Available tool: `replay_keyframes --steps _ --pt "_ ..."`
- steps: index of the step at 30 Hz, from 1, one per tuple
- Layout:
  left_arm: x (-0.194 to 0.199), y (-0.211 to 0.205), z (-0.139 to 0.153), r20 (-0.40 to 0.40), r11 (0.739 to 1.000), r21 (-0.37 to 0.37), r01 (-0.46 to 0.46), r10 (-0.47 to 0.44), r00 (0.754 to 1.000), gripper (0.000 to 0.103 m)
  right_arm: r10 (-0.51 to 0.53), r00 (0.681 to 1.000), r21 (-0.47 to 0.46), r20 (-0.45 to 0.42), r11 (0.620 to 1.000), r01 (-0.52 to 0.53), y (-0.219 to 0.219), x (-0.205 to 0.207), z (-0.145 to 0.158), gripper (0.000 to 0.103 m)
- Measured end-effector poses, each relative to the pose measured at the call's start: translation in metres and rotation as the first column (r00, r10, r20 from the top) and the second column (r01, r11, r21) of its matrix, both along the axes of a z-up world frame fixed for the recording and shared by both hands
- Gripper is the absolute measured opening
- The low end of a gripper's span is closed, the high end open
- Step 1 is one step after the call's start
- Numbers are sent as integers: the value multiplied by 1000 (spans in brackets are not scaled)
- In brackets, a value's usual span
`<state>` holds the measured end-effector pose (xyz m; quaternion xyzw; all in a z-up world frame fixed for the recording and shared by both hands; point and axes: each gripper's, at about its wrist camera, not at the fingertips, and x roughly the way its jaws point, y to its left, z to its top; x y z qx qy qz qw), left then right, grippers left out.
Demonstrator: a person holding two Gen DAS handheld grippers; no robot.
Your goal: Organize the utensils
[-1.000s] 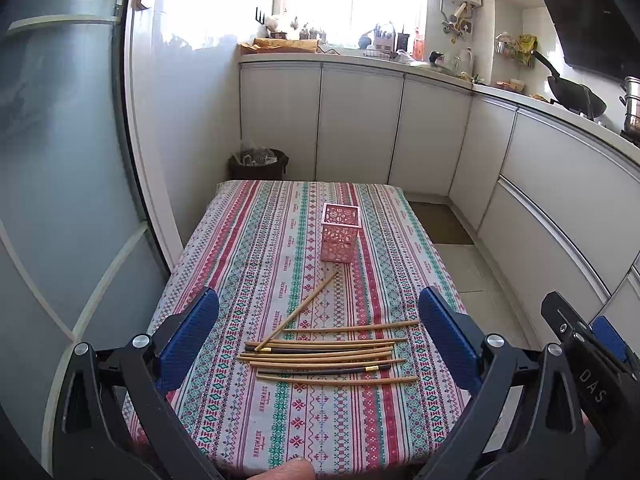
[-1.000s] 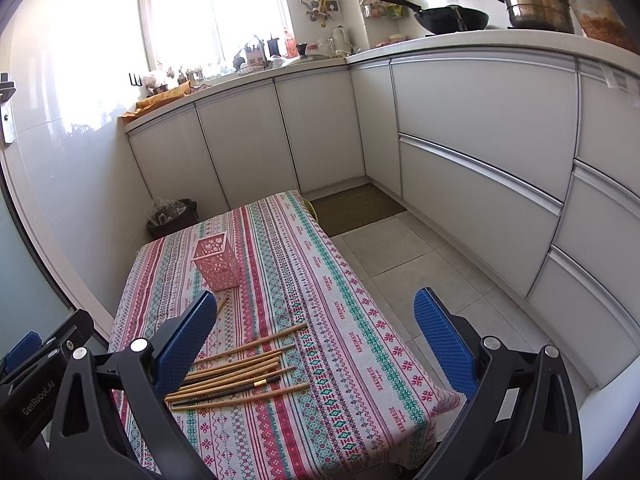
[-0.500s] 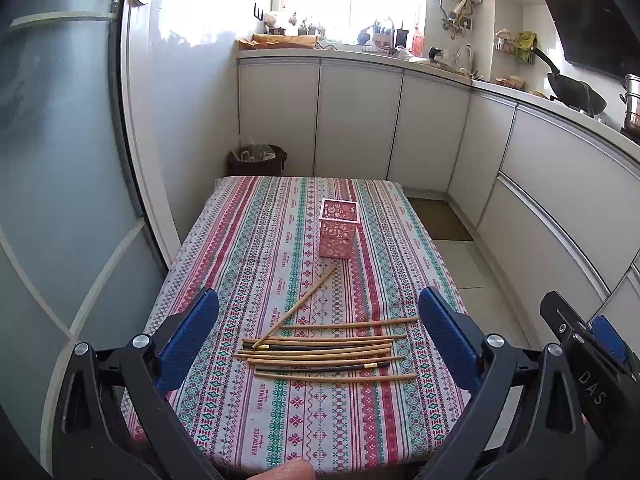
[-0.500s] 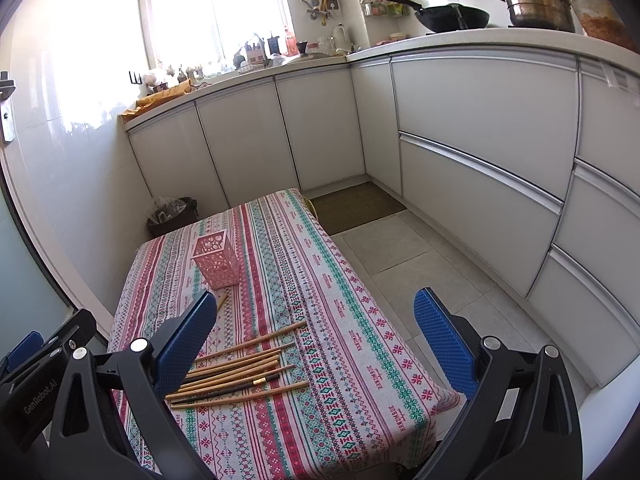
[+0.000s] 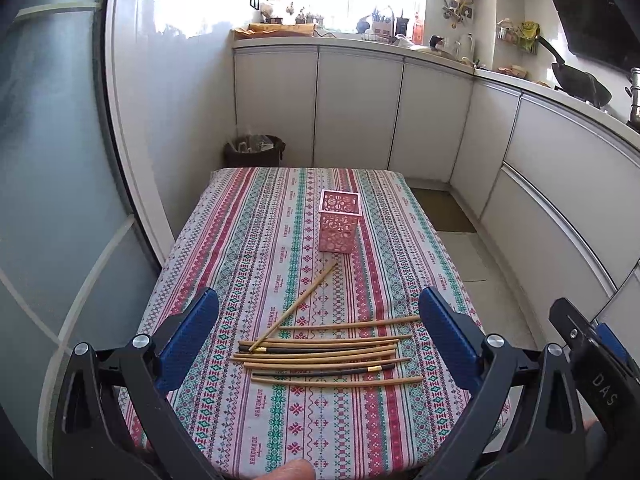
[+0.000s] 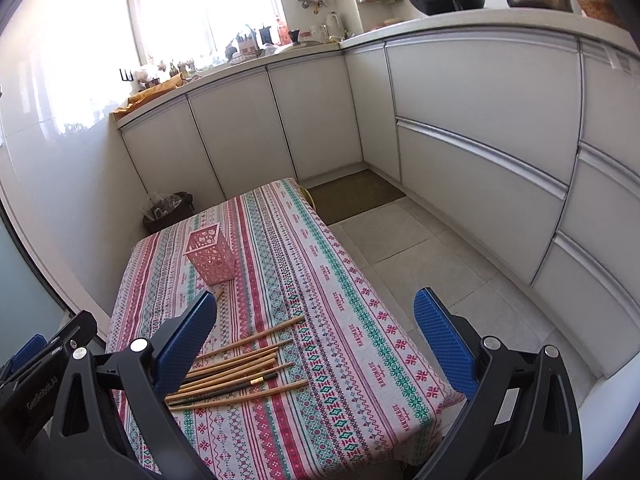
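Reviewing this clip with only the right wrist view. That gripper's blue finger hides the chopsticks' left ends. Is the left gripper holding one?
Observer: No. The left gripper is open, with nothing between its fingers.
Operator: I see a wooden tip near the pink holder. What is it?
Observer: One stray chopstick, lying diagonally from just before the pink holder down to the pile's left end.
Operator: Any dark ones besides the gold-banded one I see?
Observer: Yes, a second dark chopstick, with its gold band at the pile's left end.
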<state>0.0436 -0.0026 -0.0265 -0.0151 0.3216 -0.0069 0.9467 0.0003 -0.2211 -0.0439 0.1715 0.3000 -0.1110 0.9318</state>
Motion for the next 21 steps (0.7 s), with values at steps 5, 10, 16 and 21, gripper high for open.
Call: replay_keyframes --steps 5,10,16,21 --pt "98 -15 -51 -286 981 62 186 -161 945 96 40 988 220 -147 975 -7 -35 35 -46 96" --pt "189 -32 -124 -522 960 89 266 -183 833 96 79 961 266 -265 964 -6 -52 70 -94 96" --pt "258 -50 -181 -676 932 99 349 -194 711 96 97 928 364 -360 930 44 -74 99 -140 96" --pt "297 -46 -203 -728 928 68 367 -206 654 96 141 906 494 -398 866 82 -82 113 -155 96"
